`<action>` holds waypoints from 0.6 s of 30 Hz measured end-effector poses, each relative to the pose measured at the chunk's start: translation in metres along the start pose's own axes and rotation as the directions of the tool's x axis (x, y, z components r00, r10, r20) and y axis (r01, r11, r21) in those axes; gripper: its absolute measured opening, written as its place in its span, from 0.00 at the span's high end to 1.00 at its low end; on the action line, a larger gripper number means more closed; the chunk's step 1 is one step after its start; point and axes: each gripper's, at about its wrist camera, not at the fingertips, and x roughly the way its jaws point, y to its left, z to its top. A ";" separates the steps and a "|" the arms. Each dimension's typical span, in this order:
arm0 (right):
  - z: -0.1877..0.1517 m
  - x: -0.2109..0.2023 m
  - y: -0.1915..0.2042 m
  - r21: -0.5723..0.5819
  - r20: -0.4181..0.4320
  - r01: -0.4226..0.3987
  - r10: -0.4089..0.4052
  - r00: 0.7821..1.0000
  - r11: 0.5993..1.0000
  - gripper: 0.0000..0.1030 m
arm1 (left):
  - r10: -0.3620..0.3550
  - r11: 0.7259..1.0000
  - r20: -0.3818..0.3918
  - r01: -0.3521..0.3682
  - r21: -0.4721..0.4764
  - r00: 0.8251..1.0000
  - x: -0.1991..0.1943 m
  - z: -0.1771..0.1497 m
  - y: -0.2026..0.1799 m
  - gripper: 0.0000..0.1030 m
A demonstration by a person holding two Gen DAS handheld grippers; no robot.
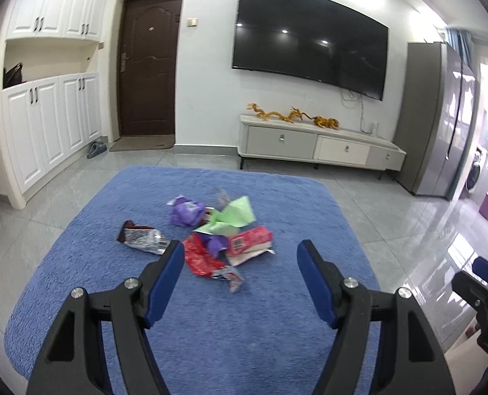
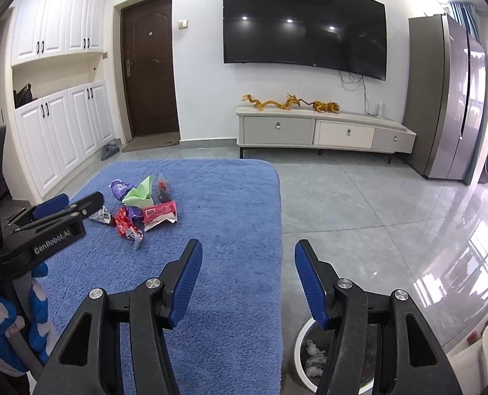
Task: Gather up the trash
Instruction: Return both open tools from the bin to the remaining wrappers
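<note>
Left wrist view shows the left gripper [image 1: 239, 256] held above the blue rug [image 1: 79, 263], its blue pads spread wide and gripping nothing, with the pile of trash [image 1: 207, 233] lying just ahead at about 12 o'clock, slightly toward 11. The pile is loose wrappers: a silver packet [image 1: 142, 238], a purple wrapper [image 1: 186, 212], a green paper [image 1: 234, 215], a red foil wrapper [image 1: 199, 258] and a pink packet [image 1: 249, 240], some overlapping. A sound approach would likely be to drop the left pads around one piece at the near edge, the red foil being closest, and close low against the pile so the thin film does not slip out. Seen from the right wrist camera, the right gripper [image 2: 248, 271] also stands wide open and empty, hanging over the rug's right edge; the white bin [image 2: 301, 345], already holding crumpled scraps, sits below at about 5 o'clock, well apart from the wrappers, which lie at about 10 o'clock.
</note>
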 end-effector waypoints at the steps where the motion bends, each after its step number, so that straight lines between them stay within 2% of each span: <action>1: 0.001 -0.001 0.002 -0.004 -0.001 0.004 -0.004 1.000 1.000 0.44 | 0.005 1.000 0.002 -0.005 -0.010 1.000 0.000 0.001 0.006 0.32; 11: 0.006 -0.003 0.022 -0.037 -0.021 0.016 -0.017 1.000 0.999 0.44 | 0.064 0.995 0.019 -0.063 -0.073 0.998 0.000 0.008 0.056 0.32; 14: 0.011 -0.001 0.025 -0.047 -0.020 0.008 -0.009 1.000 0.999 0.44 | 0.112 0.990 0.034 -0.108 -0.092 0.993 0.003 0.017 0.080 0.32; 18: 0.023 0.003 0.031 -0.060 -0.005 -0.008 0.008 1.000 0.998 0.44 | 0.216 0.969 0.045 -0.209 -0.133 0.975 0.007 0.031 0.124 0.32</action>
